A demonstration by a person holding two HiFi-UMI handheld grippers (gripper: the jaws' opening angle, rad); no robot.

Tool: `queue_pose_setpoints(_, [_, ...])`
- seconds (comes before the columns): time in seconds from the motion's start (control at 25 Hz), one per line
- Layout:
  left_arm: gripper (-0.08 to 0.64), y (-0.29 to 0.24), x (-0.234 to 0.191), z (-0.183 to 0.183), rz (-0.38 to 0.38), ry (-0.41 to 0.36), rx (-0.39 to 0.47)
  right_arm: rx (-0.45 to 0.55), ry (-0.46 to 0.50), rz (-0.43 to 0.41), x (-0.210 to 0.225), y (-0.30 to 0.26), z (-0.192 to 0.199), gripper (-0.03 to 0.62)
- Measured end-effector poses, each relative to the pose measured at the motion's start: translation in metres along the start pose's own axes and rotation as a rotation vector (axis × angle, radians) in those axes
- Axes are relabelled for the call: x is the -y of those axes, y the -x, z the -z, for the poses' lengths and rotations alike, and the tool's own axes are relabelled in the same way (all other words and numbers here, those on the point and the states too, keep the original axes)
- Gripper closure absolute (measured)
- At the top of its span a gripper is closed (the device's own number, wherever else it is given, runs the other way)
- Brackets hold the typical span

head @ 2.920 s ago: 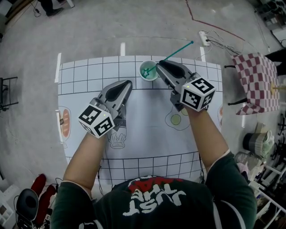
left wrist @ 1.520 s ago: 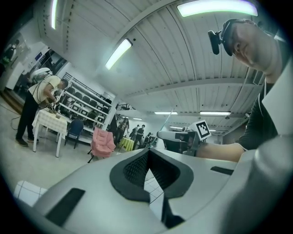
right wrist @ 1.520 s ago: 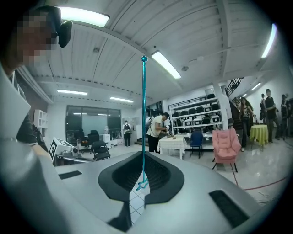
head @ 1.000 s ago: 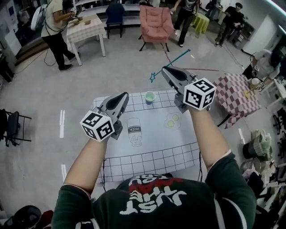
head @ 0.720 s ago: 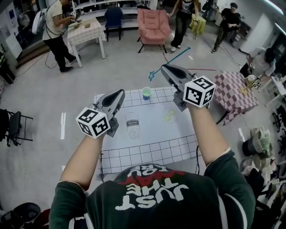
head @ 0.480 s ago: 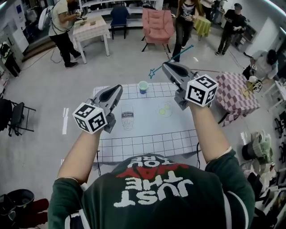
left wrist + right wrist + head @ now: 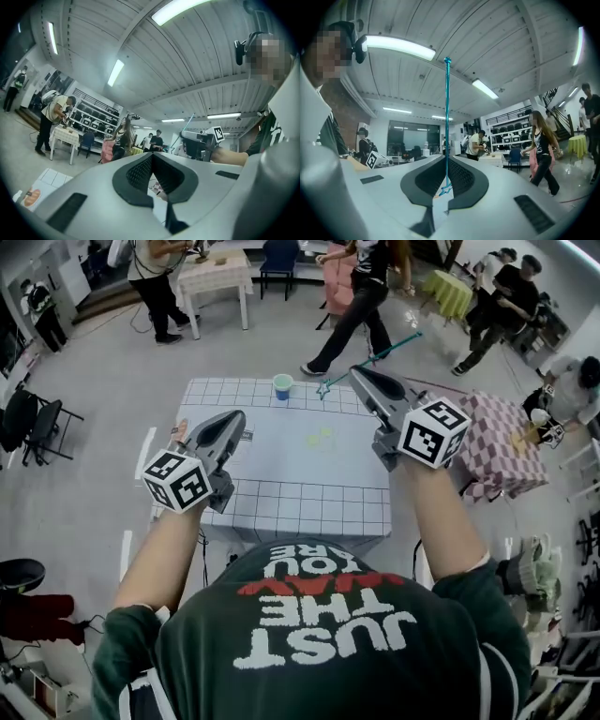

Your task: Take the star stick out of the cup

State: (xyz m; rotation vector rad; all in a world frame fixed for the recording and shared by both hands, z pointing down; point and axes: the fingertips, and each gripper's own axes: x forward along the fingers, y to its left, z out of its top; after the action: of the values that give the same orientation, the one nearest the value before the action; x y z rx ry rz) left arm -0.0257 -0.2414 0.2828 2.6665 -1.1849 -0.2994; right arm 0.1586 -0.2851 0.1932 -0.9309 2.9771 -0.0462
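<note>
While our right gripper (image 7: 360,375) clamps the thin teal star stick (image 7: 375,354) outside the small green cup (image 7: 283,386), our left gripper (image 7: 233,419) is closed, empty.

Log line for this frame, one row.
stick: clear of cup, in air | right gripper: shut on stick | left gripper: shut, empty | cup: on table, far edge

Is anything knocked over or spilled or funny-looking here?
Nothing stands out. The cup stands upright near the far edge of the table, with no spill showing. The star stick is out of it, held in the air in the shut jaws of the right gripper. The left gripper is shut and empty.
</note>
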Motion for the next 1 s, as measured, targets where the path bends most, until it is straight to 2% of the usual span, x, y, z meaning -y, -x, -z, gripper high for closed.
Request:
queue_pose_setpoints(0.2, [0.56,0.013,0.033,0.031,-0.04,0.01,-0.048,0.01,-0.048,-0.04,-0.008,0.038,0.019,0.55])
queue_pose_setpoints(0.36, [0.56,0.028,0.034,0.055,-0.051,0.018,-0.096,0.001,-0.105,-0.048,-0.018,0.046,0.046,0.549])
queue_pose_setpoints(0.64, [0.56,0.055,-0.003,0.102,-0.005,0.065,-0.175,-0.057,-0.204,-0.015,-0.044,0.03,0.107,0.549])
queue_pose_setpoints(0.84, [0.56,0.075,-0.033,0.145,0.047,0.119,-0.271,-0.079,-0.336,0.051,-0.058,0.015,0.166,0.549])
queue_pose_setpoints(1.0, [0.56,0.1,-0.065,0.171,0.054,0.177,-0.319,-0.119,-0.443,0.084,-0.075,-0.003,0.215,0.549])
